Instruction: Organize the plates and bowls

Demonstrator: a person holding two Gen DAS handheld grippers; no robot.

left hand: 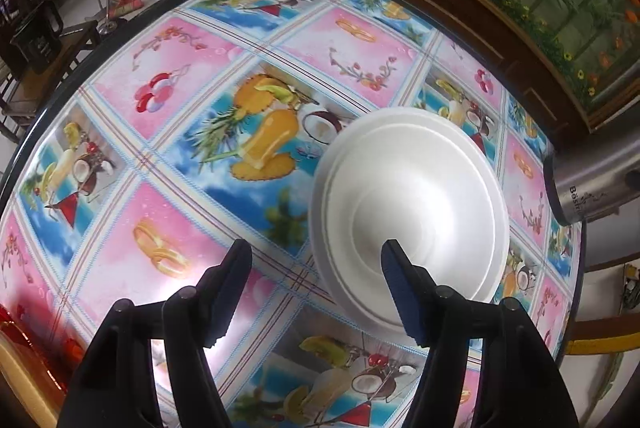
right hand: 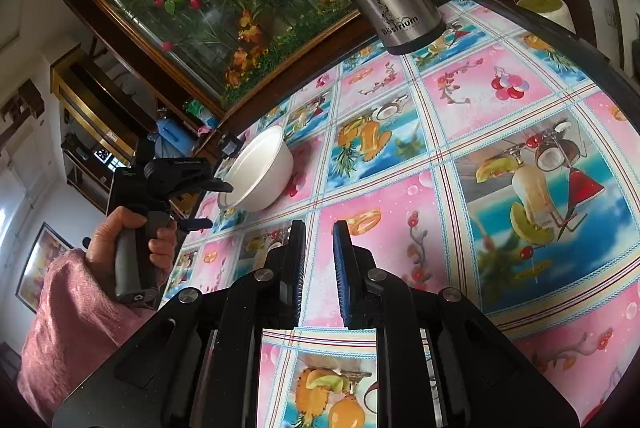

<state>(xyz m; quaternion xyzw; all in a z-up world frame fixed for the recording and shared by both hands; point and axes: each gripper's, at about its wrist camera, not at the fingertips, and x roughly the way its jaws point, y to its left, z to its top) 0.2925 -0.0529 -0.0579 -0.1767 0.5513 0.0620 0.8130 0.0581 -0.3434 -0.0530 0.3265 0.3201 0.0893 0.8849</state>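
1. Stacked bowls [left hand: 408, 204] sit upside down, right of centre, on the table [left hand: 160, 148].
2. Left tongs [left hand: 316, 256] gape wide, one finger over the stack, probably releasing or approaching.
3. Right tongs [right hand: 318, 236], nearly together and empty, wait at lower centre.
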